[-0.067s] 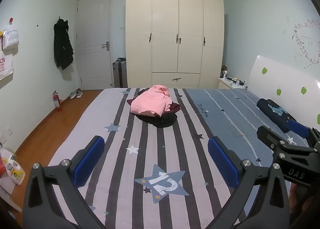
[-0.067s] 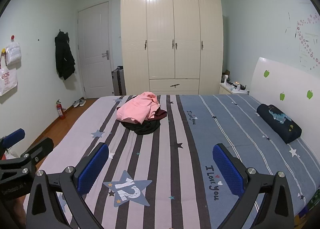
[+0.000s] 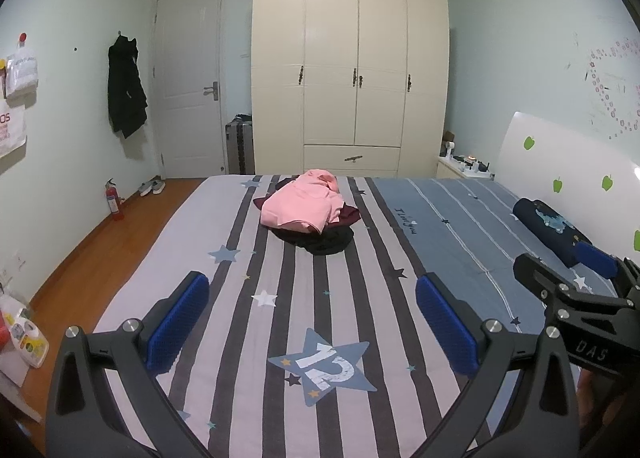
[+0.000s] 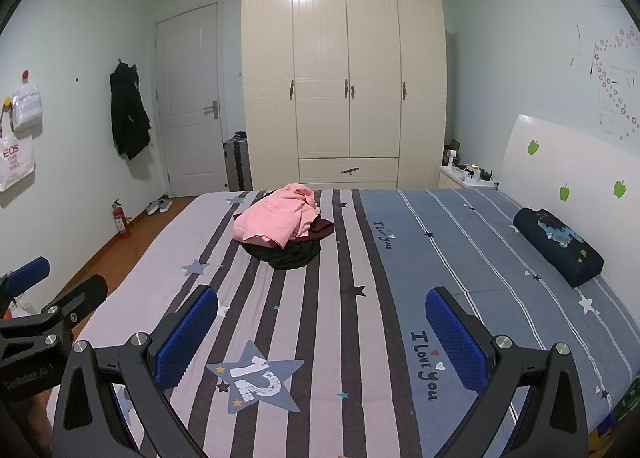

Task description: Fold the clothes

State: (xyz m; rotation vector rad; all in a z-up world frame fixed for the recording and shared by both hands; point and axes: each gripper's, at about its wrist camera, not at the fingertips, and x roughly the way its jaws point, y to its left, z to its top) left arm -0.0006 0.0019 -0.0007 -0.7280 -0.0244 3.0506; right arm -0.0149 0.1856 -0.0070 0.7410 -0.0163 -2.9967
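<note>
I am holding the left gripper [image 3: 312,322] and right gripper [image 4: 322,332] side by side over the near bed [image 3: 460,218], fingers spread wide and gripping nothing, facing the crumpled clothes pile [image 3: 308,214], pink hoodie [image 4: 276,220] uppermost, sitting well beyond them mid-bed.

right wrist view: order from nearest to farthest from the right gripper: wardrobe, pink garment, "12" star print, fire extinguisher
From the right gripper:
1. "12" star print, on the bedcover just ahead of the left pad.
2. pink garment, atop the clothes pile mid-bed.
3. fire extinguisher, on the floor at the left wall.
4. wardrobe, against the far wall.
</note>
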